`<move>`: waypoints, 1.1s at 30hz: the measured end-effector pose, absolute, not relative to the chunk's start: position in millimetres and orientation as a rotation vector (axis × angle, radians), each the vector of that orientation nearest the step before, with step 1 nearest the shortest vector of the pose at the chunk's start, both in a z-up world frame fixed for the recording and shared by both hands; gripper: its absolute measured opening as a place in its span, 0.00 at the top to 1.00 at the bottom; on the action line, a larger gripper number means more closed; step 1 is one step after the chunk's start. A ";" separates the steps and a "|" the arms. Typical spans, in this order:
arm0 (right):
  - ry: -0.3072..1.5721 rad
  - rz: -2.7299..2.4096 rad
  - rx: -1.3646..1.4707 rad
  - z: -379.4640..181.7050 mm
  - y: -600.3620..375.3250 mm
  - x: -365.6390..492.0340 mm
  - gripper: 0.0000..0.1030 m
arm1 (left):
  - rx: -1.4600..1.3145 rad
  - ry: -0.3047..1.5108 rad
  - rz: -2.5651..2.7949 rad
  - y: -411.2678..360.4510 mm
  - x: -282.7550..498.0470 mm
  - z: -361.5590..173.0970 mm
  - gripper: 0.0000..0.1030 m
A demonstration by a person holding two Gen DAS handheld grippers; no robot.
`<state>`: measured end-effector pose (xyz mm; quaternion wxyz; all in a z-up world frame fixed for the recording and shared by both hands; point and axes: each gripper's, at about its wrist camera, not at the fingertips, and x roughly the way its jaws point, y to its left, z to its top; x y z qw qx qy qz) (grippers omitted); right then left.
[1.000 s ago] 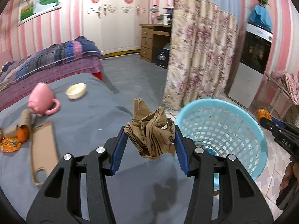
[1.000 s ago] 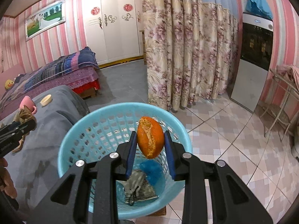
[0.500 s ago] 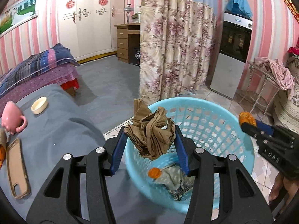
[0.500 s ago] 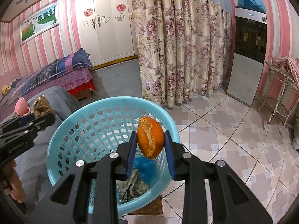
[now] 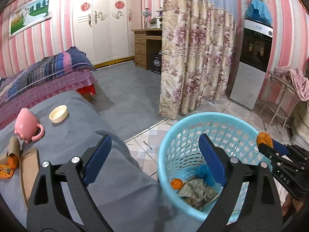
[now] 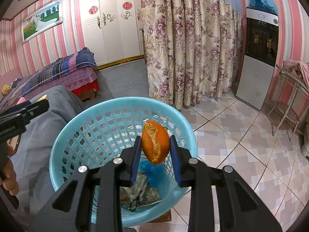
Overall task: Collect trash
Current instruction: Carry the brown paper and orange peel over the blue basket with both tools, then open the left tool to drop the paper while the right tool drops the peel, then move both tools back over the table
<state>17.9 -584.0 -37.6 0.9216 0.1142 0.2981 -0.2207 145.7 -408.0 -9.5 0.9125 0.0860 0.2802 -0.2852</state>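
A light blue plastic basket (image 5: 193, 119) stands on the tiled floor beside the grey-covered table (image 5: 81, 127); it also shows in the right wrist view (image 6: 63, 135). It holds crumpled paper, blue plastic and a small orange cap (image 5: 176, 183). My left gripper (image 5: 154, 156) is open and empty, over the table edge and the basket's left rim. My right gripper (image 6: 155, 145) is shut on an orange peel (image 6: 155, 145) and holds it above the basket; it shows at the right of the left wrist view (image 5: 264, 141). The brown crumpled paper is out of sight.
On the table lie a pink mug (image 5: 27, 124), a cream dish (image 5: 58, 114), a tan phone case (image 5: 29, 166), a cardboard roll (image 5: 13, 148) and an orange wrapper (image 5: 5, 171). A floral curtain (image 5: 193, 58), a water dispenser (image 5: 255, 58) and a wire rack (image 6: 291, 96) stand beyond.
My left gripper has opened and the brown crumpled paper is gone from between its fingers. It has also shifted left, off the basket's middle. My right gripper still holds the peel over the basket.
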 end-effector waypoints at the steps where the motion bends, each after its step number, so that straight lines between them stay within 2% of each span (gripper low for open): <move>1: 0.615 -0.451 0.236 -38.8 -582.9 19.8 0.71 | 0.177 0.575 -0.583 -405.5 145.3 -9.6 0.11; 7: 0.625 -0.452 0.237 -47.7 -575.1 34.5 0.69 | 0.162 0.578 -0.567 -387.6 146.2 -12.4 0.09; 8: 0.624 -0.454 0.236 -48.6 -573.8 37.0 0.66 | 0.160 0.577 -0.564 -386.5 146.4 -12.7 0.09; 10: 0.624 -0.459 0.230 -49.8 -571.0 41.3 0.50 | 0.157 0.572 -0.555 -380.4 145.9 -13.2 0.08; 11: 0.621 -0.462 0.226 -50.2 -570.3 42.1 0.38 | 0.156 0.572 -0.552 -379.1 145.6 -13.3 0.08; 13: 0.610 -0.470 0.217 -50.2 -567.4 43.3 0.30 | 0.156 0.573 -0.546 -373.4 145.7 -13.7 0.08; 15: 0.604 -0.477 0.210 -50.1 -564.2 43.9 0.13 | 0.154 0.575 -0.541 -368.0 145.4 -13.7 0.08; 17: 0.591 -0.489 0.195 -49.8 -560.7 42.8 0.08 | 0.143 0.580 -0.530 -358.6 144.7 -13.1 0.07; 23: 0.599 -0.514 0.183 -46.1 -549.3 44.5 0.06 | 0.134 0.561 -0.466 -312.6 139.8 -2.4 0.05; 33: 0.528 -0.439 0.185 -13.7 -492.8 68.2 0.05 | 0.111 0.541 -0.257 -194.7 151.0 22.1 0.05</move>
